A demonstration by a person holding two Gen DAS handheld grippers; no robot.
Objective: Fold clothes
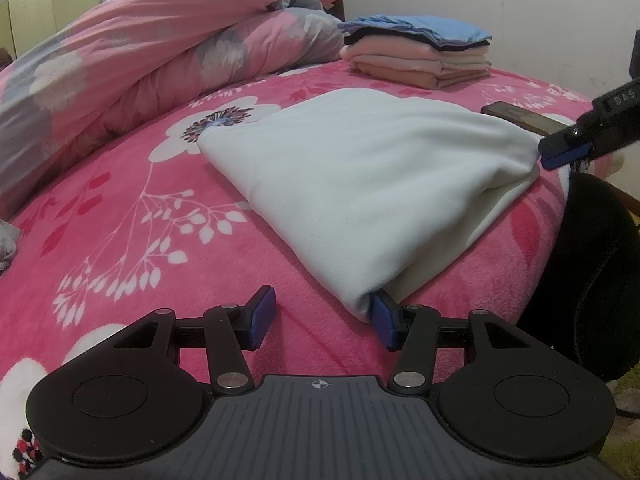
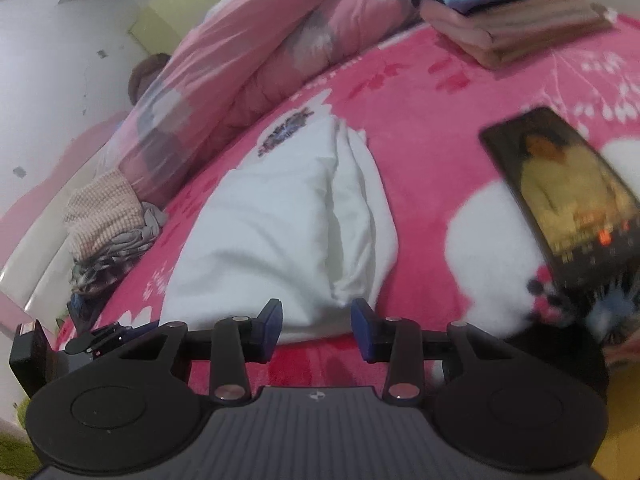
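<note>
White folded garment (image 1: 360, 184), hot-pink blanket (image 1: 132, 216) with white flowers, pale-pink quilt (image 1: 132, 52) with grey blooms, stack (image 1: 416, 52) of blue, black and peach clothes, blue-padded black grippers (image 1: 324, 316).

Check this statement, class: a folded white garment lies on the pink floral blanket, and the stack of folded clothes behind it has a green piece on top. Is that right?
Not quite. The top piece of the stack of folded clothes is blue, not green, as the left wrist view shows. The white garment does lie on the pink floral blanket.
</note>
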